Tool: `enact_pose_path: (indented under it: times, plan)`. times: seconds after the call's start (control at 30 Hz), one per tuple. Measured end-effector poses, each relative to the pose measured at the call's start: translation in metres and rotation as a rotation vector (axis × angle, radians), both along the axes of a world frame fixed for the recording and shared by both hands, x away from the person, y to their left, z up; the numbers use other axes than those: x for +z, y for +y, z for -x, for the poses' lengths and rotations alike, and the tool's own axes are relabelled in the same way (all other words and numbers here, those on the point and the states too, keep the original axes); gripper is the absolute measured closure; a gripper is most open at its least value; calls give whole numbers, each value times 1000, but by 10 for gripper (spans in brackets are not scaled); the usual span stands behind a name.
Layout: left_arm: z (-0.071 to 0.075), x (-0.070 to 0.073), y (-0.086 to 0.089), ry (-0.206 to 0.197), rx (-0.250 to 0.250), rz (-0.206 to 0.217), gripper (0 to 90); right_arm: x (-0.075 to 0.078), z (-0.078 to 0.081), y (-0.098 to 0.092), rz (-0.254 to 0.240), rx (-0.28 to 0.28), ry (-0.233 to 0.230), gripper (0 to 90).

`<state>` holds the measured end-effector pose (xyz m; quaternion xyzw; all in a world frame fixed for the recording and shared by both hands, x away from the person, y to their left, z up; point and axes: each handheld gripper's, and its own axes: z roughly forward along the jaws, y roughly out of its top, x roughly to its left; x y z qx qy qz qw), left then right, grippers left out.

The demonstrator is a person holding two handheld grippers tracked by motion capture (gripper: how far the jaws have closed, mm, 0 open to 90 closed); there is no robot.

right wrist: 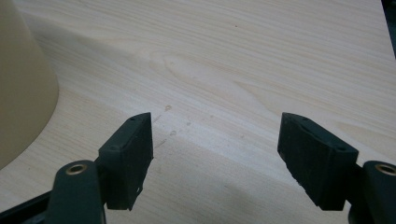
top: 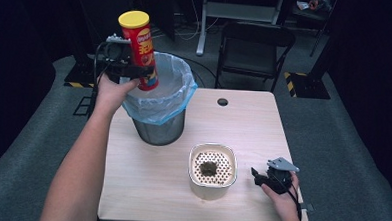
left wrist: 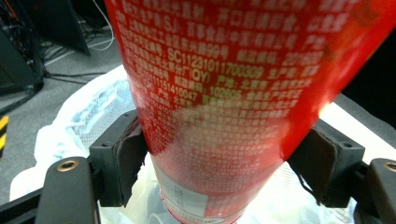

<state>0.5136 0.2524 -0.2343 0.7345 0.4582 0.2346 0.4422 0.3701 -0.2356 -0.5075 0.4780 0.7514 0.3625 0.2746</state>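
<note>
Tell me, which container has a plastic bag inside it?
The metal bin does: a blue bag lines it. The beige basket has none.

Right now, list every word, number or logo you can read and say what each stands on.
"SC11231011700309": red chip can, left gripper view, among small white print.
"1151410047", "102605" and "(QY)": same can, lines below, partly blurred.
Other Chinese small print on the can: too blurred to read.
Brand logo and yellow characters on the can, high view: too small to read.
Nothing else carries text.
</note>
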Motion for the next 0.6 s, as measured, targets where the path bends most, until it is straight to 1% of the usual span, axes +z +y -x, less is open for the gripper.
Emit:
enact_pose_path:
  times: [0.03, 0.07, 0.1, 0.17, 0.23, 0.27, 0.43, 0.53, 0.6]
  plan:
    - [0, 0, 0, 0, 0, 0, 236, 0, 0, 0, 0, 0, 0, 263]
    - [-2, -5, 1, 6, 2, 0, 236, -1, -1, 0, 4, 3, -5, 264]
    - [-4, -9, 1, 18, 4, -6, 235, -1, -1, 1, 3, 5, 0, 264]
    - [-6, -14, 1, 28, 13, -14, 235, -1, -1, 1, 10, 16, 1, 265]
    - [-8, -19, 3, 42, 19, -7, 235, -1, -1, 2, 6, 18, 9, 266]
    - [-8, -21, 3, 47, 16, -11, 235, -1, -1, 2, 8, 22, 8, 266]
    - [-12, -30, 5, 66, 19, -24, 234, -2, -2, 2, 7, 16, 6, 266]
    - [-14, -33, 5, 80, 16, -20, 234, -2, -2, 2, 9, 19, 5, 266]
    - [-15, -35, 4, 100, 6, -6, 233, -2, -2, 2, 15, 24, 7, 266]
